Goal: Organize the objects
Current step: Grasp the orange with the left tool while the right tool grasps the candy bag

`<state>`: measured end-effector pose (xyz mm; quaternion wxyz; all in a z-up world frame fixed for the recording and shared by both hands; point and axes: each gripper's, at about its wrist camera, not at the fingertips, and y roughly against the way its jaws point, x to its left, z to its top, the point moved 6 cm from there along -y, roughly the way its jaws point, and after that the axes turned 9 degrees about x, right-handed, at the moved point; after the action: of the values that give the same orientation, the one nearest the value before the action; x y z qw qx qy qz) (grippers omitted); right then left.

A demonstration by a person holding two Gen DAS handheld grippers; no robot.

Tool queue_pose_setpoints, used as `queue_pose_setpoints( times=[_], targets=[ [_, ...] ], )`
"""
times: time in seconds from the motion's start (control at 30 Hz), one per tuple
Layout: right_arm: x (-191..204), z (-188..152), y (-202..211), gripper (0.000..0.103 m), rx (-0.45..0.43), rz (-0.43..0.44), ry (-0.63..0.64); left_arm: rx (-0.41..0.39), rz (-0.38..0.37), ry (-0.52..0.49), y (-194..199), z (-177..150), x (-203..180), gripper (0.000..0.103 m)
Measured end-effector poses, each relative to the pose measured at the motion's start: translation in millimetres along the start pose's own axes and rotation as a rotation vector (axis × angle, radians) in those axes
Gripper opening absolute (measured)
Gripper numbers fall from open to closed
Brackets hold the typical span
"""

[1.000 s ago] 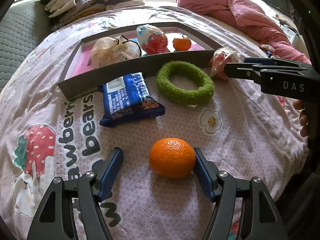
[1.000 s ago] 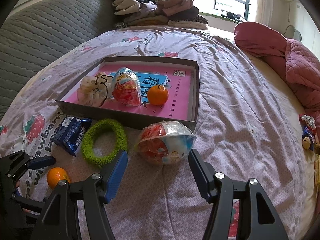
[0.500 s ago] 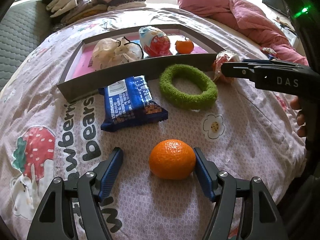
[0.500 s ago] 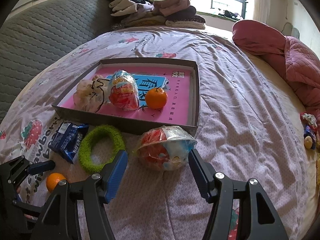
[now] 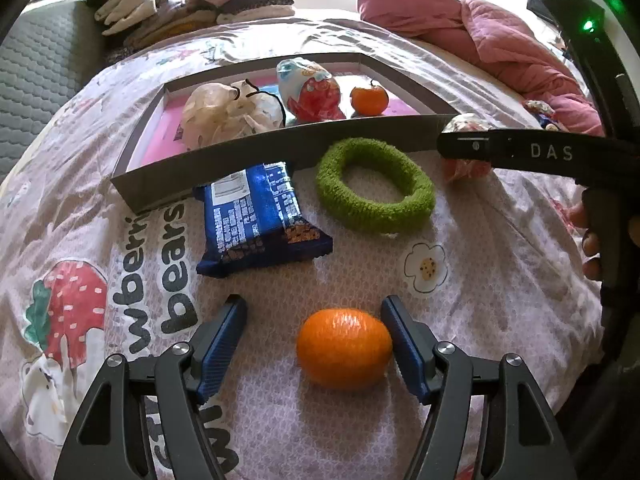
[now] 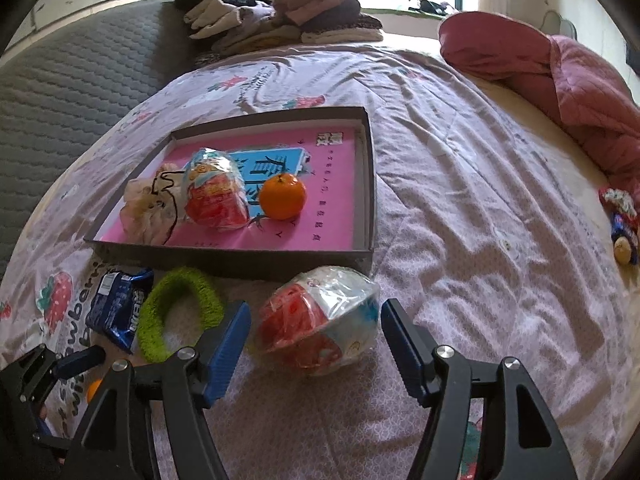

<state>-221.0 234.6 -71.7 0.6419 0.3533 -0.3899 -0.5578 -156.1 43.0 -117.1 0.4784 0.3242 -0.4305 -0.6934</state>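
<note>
— Where do we have the left tool (image 5: 314, 338)?

— Low over the bedsheet (image 5: 500, 264), its blue ribbed fingers spread wide. The near tangerine (image 5: 344, 354) lies between them, its smooth, dimpled peel touching or just short of the right finger, and a clear gap to the left one. It is a slightly flattened ball, its longer axis running left to right.

— And the right tool (image 6: 314, 338)?

— Also spread, straddling a crinkly clear-plastic snack bag (image 6: 318, 326) printed red, white and blue. The bag is a plump oval, its long axis running left to right, tilted up toward the far right, just in front of the tray's near right corner. We cannot tell whether either finger touches the wrapper.

— What lies around them?

— A fuzzy green ring (image 5: 374, 186) lies flat just before the tray's near wall, a little oval, stretched left to right. Left of it we see a glossy blue biscuit packet (image 5: 262, 220), rectangular, its long axis pointing away from us, its far end touching or tucked under that wall.

— And the tray?

— A shallow grey cardboard tray (image 6: 370, 184) with a pink printed floor. It holds a crumpled cream drawstring pouch (image 6: 146, 208) on the left, a second snack bag (image 6: 214, 194) standing on end, and a second tangerine (image 6: 282, 196), stem up, just right of that bag.
</note>
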Motion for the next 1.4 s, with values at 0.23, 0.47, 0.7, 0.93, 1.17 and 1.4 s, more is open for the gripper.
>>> queue_pose_setpoints(
  times=[0.23,0.47,0.7,0.93,1.17,1.4],
  targets=[
    [-3.6,-3.0,-3.3,0.067,0.007,-0.013,0.0,-0.005,-0.002,-0.007,0.4,-0.6,-0.5,0.065],
    [-9.0,-10.2,-8.8,0.059,0.031,0.01,-0.008,-0.004,-0.02,-0.02,3.2,-5.5,-0.3,0.055],
    [-11.7,-11.2,-7.3,0.056,0.021,0.022,-0.007,0.003,-0.038,-0.032,4.4,-10.0,-1.8,0.042],
    [-9.6,-11.0,-3.3,0.056,0.006,0.022,0.007,0.004,-0.047,-0.035,6.0,-10.6,-2.8,0.041],
    [-9.6,-7.5,6.8,0.055,-0.034,0.017,0.022,-0.006,-0.066,-0.021,11.6,-7.9,-2.1,0.04],
    [-5.6,-5.4,13.0,0.055,-0.05,0.024,0.033,-0.034,-0.058,-0.031,19.7,-1.7,-4.9,0.04]
  ],
)
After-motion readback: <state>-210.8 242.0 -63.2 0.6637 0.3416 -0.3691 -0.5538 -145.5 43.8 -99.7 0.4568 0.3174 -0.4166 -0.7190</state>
